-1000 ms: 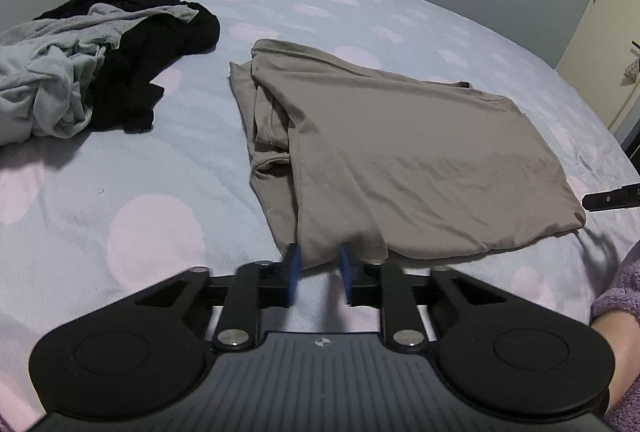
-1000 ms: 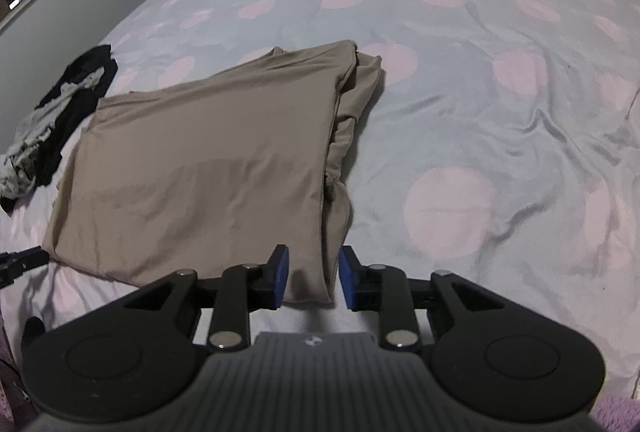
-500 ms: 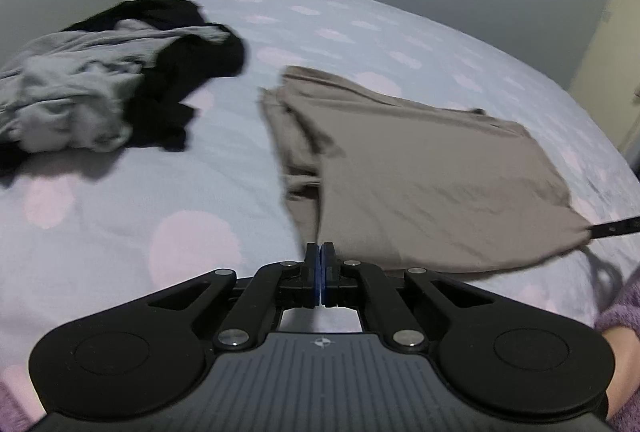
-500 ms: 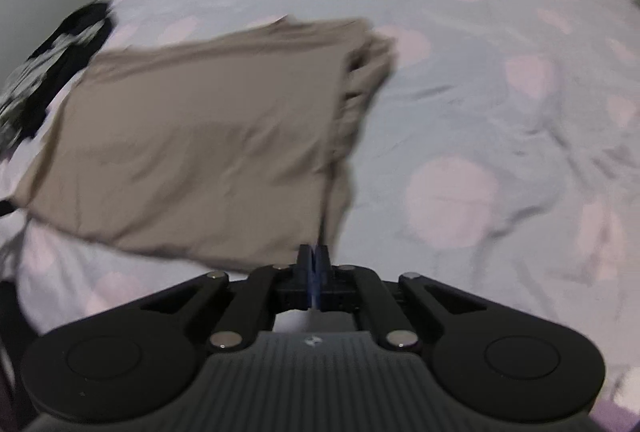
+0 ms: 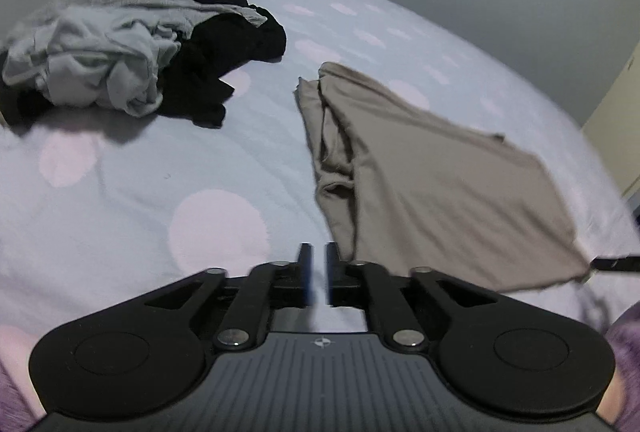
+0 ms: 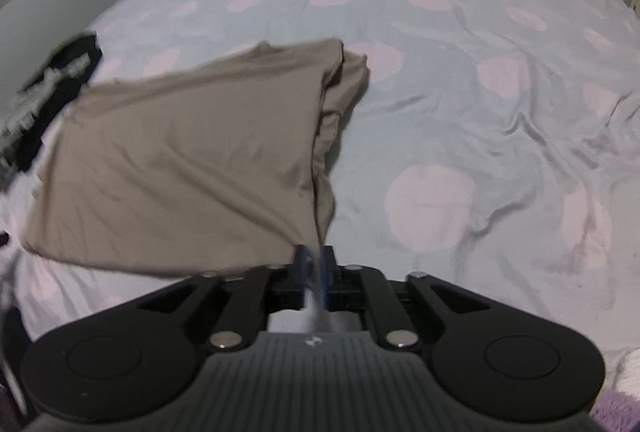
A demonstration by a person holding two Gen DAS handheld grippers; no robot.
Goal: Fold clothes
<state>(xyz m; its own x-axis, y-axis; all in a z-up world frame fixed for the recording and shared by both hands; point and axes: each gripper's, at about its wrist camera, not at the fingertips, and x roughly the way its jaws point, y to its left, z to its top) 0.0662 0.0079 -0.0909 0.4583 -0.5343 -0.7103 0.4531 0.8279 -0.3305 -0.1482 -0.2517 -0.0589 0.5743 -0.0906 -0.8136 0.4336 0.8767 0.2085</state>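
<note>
Both grippers are letting go: the left gripper point(image 5: 316, 274) has its jaws opening with nothing between them, just beside the near corner of the tan garment point(image 5: 440, 188), while the right gripper point(image 6: 315, 268) is opening too, a thin edge of cloth running into its gap. The garment lies half-folded mid-bed point(image 6: 460, 92); next, I'd judge, comes a regrip for another fold. Motion blur hides whether the right pads touch the cloth.
</note>
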